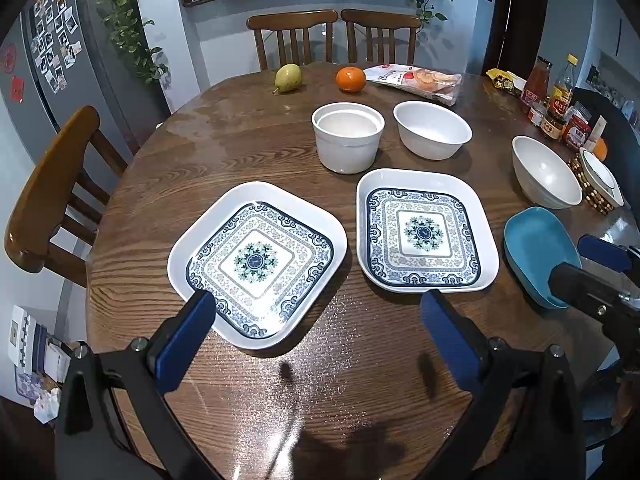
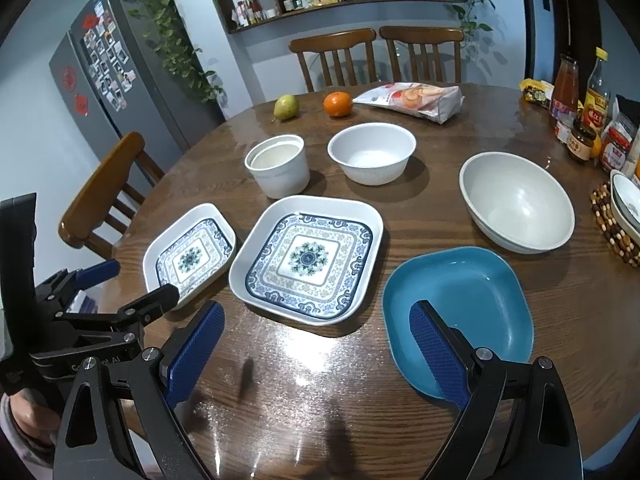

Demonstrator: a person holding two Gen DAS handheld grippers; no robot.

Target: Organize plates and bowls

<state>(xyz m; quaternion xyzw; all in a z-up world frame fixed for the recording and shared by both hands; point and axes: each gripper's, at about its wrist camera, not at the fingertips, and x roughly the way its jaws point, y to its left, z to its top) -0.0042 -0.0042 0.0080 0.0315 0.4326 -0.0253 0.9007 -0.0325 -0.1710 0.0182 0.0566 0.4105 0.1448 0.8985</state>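
Everything is laid out and nothing is held, so the risks are all ahead. Take the right-hand patterned plate (image 1: pixel 426 232) as the marker. Just to its left, nearly touching it, lies the left patterned plate (image 1: pixel 258 262), turned at an angle to it. That skew is the first hazard, I'd say: stacked without squaring up, one plate would sit cocked on the other's rim and could rock or slide.

Behind the marker plate stands the straight-sided white bowl (image 1: pixel 347 138), and to its right the rounded white bowl (image 1: pixel 432 130). Both are smooth and glossy (the table (image 1: pixel 168 184) shines too), so a pinch on a thin rim may slip, and a bowl dropped into another could chip.

Right of the marker plate sits the blue dish (image 2: pixel 456 312), and behind that the large white bowl (image 2: pixel 516 202), close to the beaded trivet (image 2: pixel 616 228) and the jars (image 2: pixel 580 144). A wide swing there could knock them.

Now the hands. The left gripper (image 1: pixel 316 336) hovers low over the table, its fingers wide apart and empty, one blue pad (image 1: pixel 188 340) overlapping the left plate's near corner. I can't tell whether it touches. The right gripper (image 2: pixel 316 356) is likewise spread wide and empty, one pad (image 2: pixel 438 356) over the blue dish's near edge. Both point forward over the near edge toward the dishes, side by side, close enough that they could collide if both reach for the middle.
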